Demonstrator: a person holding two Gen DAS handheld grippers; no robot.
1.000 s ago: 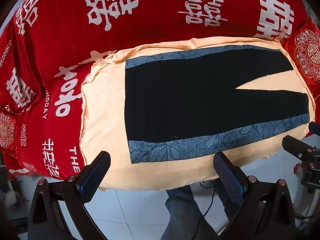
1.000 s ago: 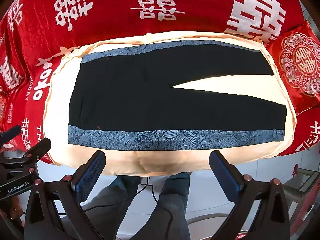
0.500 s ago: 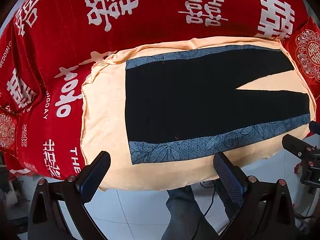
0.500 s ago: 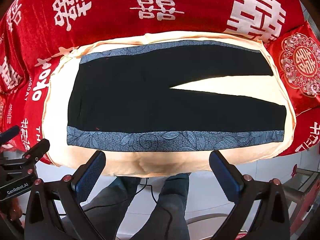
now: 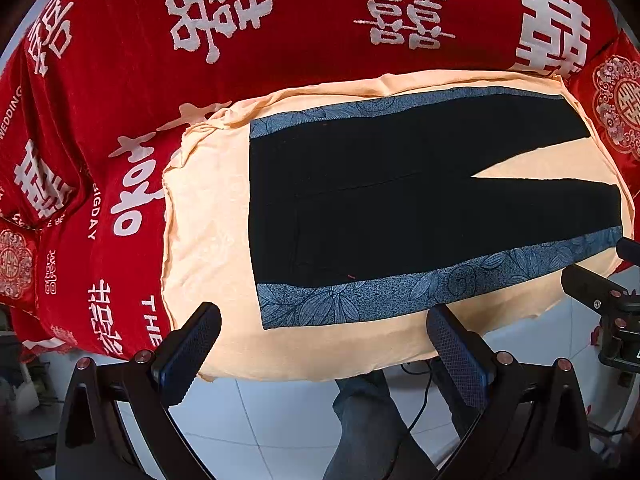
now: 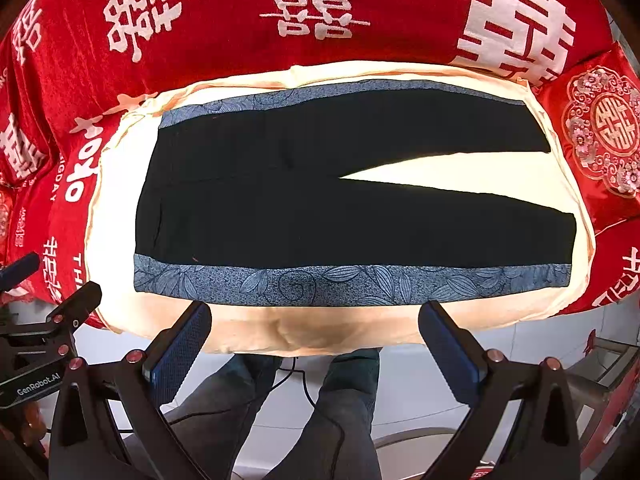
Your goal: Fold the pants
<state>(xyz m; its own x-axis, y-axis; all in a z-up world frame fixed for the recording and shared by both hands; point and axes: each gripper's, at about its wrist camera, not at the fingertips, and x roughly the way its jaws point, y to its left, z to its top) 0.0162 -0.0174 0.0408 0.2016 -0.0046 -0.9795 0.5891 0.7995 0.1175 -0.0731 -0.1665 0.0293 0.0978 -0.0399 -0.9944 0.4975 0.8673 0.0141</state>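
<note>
One pair of pants, one peach sheet, two grippers.

Small drift only, over last second. In my right wrist view, pants slid slightly left and down in frame – waist edge a touch nearer left margin, blue patterned band a shade lower. In my left wrist view, pants sit marginally lower in frame. Reads as slight camera shift from both grippers – cloth itself shows no new crease or fold. Nothing else altered that I can make out.
</note>
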